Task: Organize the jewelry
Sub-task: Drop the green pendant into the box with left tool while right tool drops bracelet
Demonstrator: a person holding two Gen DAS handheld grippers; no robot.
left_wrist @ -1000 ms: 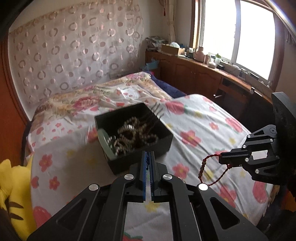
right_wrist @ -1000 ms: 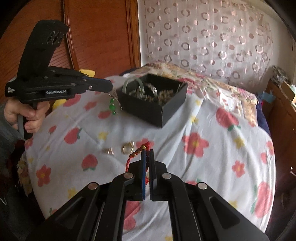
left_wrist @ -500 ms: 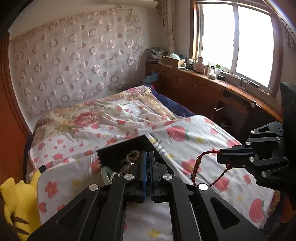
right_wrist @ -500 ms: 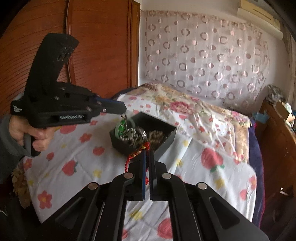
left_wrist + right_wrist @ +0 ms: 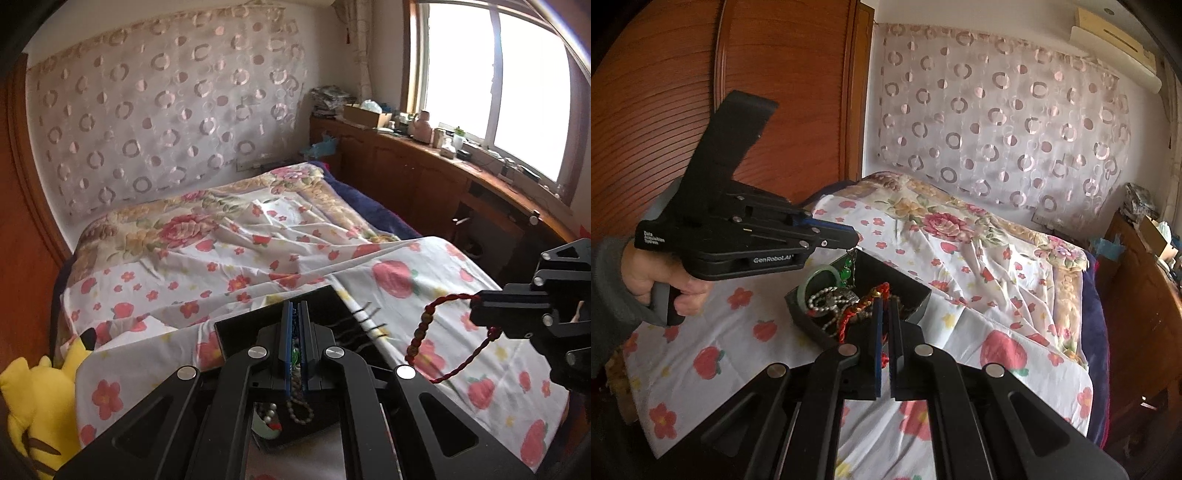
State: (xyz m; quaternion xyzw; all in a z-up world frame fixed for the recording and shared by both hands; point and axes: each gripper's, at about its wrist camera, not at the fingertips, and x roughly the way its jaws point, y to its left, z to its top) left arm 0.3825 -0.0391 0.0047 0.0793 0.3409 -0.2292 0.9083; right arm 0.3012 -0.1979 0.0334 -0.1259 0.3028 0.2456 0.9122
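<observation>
While the left gripper (image 5: 854,240) hangs just above the black box (image 5: 916,295) on the flowered sheet (image 5: 979,266), its jaws are pinched tight on a thin chain with green beads (image 5: 846,271) that dangles down over the box's near-left corner. Beside it the right gripper (image 5: 476,306) is likewise clamped, holding a red cord bracelet (image 5: 436,339) whose loop hangs free in the air above the sheet, just right of the box. Inside the box lie a jade bangle (image 5: 812,284), a silver bead chain (image 5: 827,297) and a heap of other pieces too tangled to tell apart.
</observation>
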